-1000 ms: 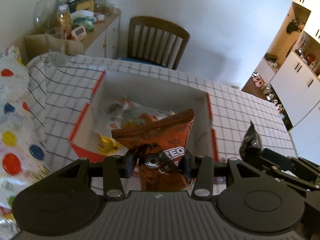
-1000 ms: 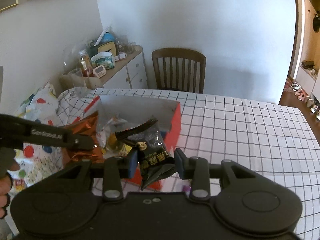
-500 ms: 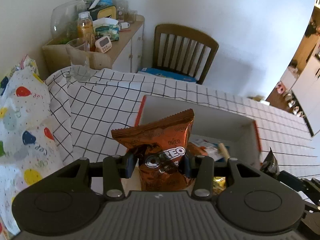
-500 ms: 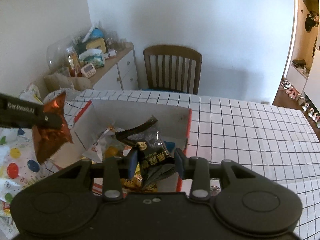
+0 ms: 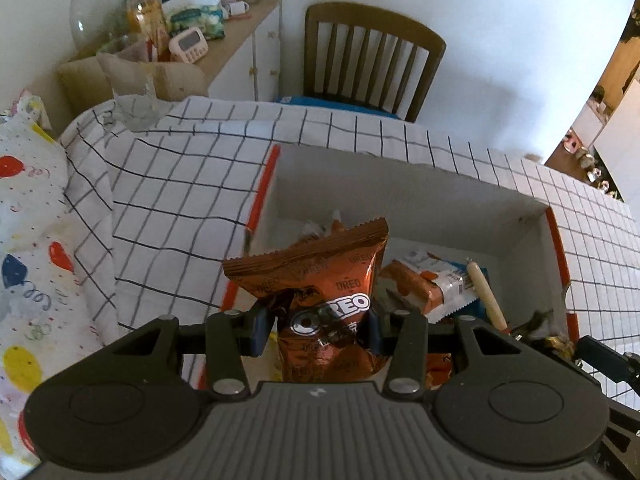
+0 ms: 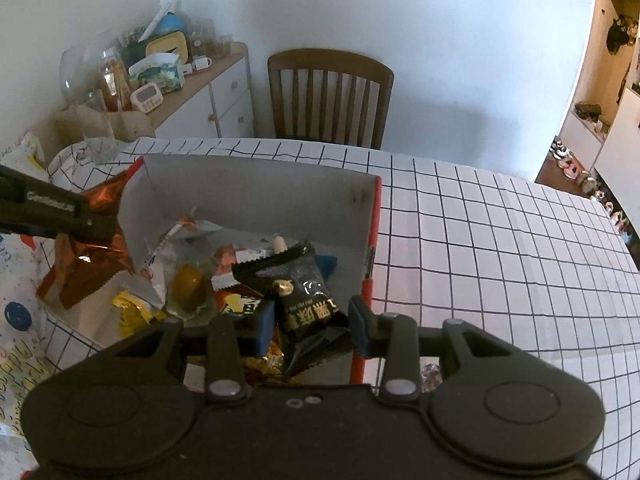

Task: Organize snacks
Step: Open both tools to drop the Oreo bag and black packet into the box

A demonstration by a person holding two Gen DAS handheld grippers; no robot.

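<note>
Left wrist view: left gripper point(image 5: 316, 330) clamped on an orange Oreo packet point(image 5: 324, 292), held over the near-left corner of the red-edged box point(image 5: 400, 188). Right gripper point(image 6: 312, 322) clamped on a black snack packet point(image 6: 304, 292) above the box's near-right side. Several snacks already lie inside; these two are not yet released. Right wrist view alone shows a yellow wrapped sweet point(image 6: 188, 282) ahead-left of its fingers.

My left claw point(image 5: 316, 330) pinches a glossy foil Oreo packet point(image 5: 320, 300); white matt cardboard box point(image 5: 400, 184); checked cloth over the bench point(image 5: 180, 200); wooden chair point(image 5: 368, 60).
</note>
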